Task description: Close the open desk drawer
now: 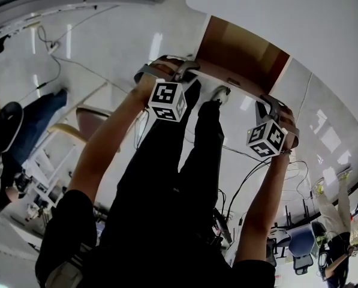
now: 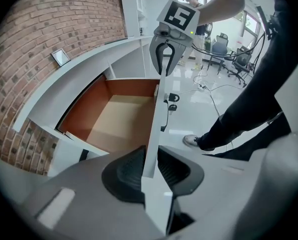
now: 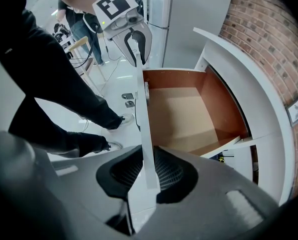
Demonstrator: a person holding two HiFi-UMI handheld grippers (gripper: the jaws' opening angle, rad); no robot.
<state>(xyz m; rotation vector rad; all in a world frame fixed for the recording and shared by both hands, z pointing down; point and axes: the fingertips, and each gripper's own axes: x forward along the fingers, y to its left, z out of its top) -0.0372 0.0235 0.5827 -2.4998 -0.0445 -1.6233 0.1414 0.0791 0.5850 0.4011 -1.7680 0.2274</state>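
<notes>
The desk drawer (image 1: 246, 57) stands pulled out, brown inside and empty, with a white front panel (image 2: 153, 129) carrying a black handle (image 2: 164, 115). My left gripper (image 2: 149, 160) is shut on the panel's top edge, one ribbed pad against each face. At the panel's other end my right gripper (image 3: 148, 171) clamps the same edge (image 3: 143, 119). Each gripper shows in the other's view: the right gripper (image 2: 164, 54) and the left gripper (image 3: 135, 44). In the head view the left gripper (image 1: 170, 66) and right gripper (image 1: 273, 105) sit on the front's two ends.
The curved white desk top (image 2: 84, 66) runs along a brick wall (image 2: 49, 29). My legs in black trousers (image 1: 184, 161) stand right in front of the drawer. Cables (image 1: 244, 173) lie on the glossy floor. Chairs (image 1: 86, 125) and another person (image 1: 29, 131) are nearby.
</notes>
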